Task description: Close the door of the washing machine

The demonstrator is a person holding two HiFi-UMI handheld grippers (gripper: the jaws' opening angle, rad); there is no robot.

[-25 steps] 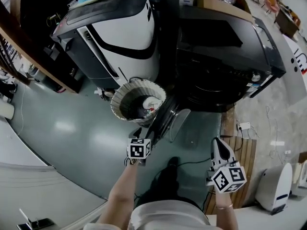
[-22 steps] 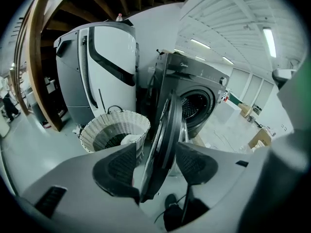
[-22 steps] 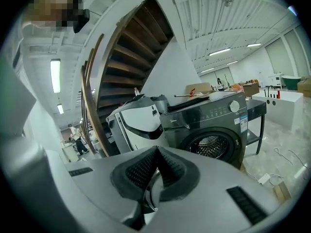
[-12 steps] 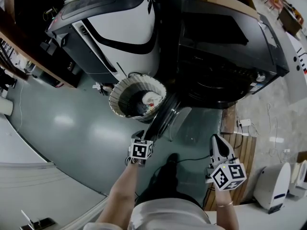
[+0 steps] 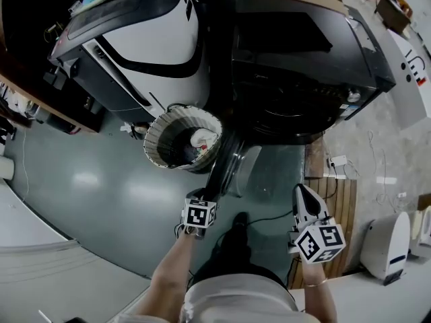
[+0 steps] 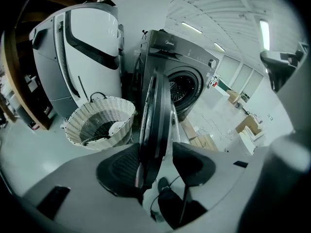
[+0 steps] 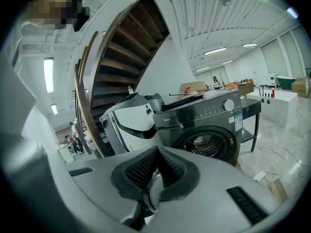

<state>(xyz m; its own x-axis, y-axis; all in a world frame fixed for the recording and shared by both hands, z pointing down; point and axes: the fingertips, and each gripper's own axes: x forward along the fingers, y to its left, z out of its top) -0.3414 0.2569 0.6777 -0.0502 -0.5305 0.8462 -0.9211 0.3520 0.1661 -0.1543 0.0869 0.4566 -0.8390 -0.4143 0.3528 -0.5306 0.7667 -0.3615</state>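
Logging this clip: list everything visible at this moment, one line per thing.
washing machine: one, dark grey, centre, drum open
door: one, dark, swung open toward the person
basket: one, white wicker, floor left of door, laundry inside
appliance: one, white with black stripe, left of washing machine
wooden slats: one patch, brown, floor at right
left claw: one, grey, jaws closing, door's edge between them
right claw: one, grey, jaws together, empty, right of door

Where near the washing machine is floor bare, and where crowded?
Bare: grey-green floor left of the white woven laundry basket, and a narrower strip between the open round washer door and the wooden slats. Crowded: basket beside door, at the dark washing machine.
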